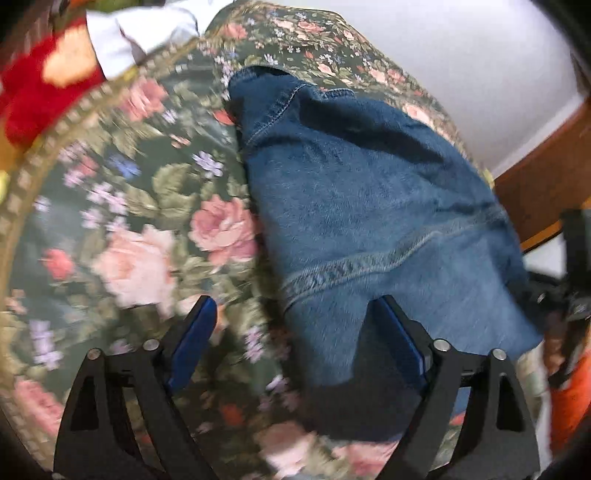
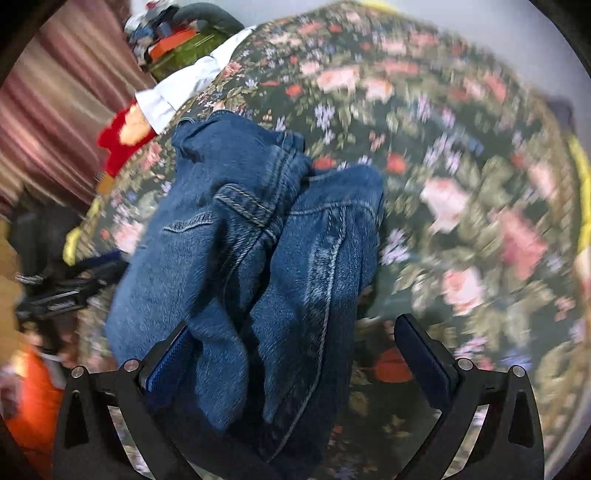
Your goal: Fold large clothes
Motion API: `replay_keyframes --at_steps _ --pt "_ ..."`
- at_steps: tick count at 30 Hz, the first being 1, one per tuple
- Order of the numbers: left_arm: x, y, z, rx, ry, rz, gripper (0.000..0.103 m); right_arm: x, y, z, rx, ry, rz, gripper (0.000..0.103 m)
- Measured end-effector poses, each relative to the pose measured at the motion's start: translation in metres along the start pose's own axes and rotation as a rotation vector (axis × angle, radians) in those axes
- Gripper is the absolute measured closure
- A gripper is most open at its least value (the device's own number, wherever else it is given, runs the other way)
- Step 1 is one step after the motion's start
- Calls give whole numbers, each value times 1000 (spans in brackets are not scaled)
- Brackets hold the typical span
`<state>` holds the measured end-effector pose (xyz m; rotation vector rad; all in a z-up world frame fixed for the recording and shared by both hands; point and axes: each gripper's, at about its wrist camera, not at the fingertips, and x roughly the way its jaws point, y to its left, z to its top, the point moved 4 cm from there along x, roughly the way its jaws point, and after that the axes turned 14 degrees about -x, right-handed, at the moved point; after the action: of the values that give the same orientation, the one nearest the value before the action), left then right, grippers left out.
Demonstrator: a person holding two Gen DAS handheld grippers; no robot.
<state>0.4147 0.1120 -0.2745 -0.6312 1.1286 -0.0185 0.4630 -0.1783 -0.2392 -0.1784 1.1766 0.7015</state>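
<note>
Covering nearly the whole counter (image 1: 122, 206) is a dark floral cloth, and on it lies the big item of the job: a pair of blue jeans (image 1: 369, 206), bunched lengthwise into two thick rolls with the waistband and a pocket seam showing in the right view. The jeans sit toward the counter's right side as the left camera sees it, well apart from a white shirt (image 1: 144, 33) and a red garment (image 1: 40, 96) heaped at the far edge.

The left claw (image 1: 295, 332) hovers with its jaws spread wide, one blue pad over the bare floral cloth, the other over the near hem of the jeans, gripping nothing. The right claw (image 2: 291, 343) is likewise spread, with a fold of denim lying between its pads but not pinched.

Both views are smeared by motion, so fine detail is uncertain.

The risk from here, by my reading: the denim is heavy and doubled, so a bite that catches only the top layer could let the lower roll slide and undo the fold. A low approach might also snag the floral cloth and drag it along.
</note>
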Motion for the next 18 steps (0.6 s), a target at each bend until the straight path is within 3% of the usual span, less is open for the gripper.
replay_keyframes --at_steps 6,13,15,18 --pt "35 5 13 -124 75 -130 1 25 -12 3 99 22 204 0" --pt "61 -21 22 -114 112 -170 0 50 -10 24 128 9 291 0" --pt "66 -27 25 -115 122 -171 4 57 -7 31 127 8 282 1" --pt "67 -38 29 -109 130 -173 18 61 -4 36 120 3 276 9"
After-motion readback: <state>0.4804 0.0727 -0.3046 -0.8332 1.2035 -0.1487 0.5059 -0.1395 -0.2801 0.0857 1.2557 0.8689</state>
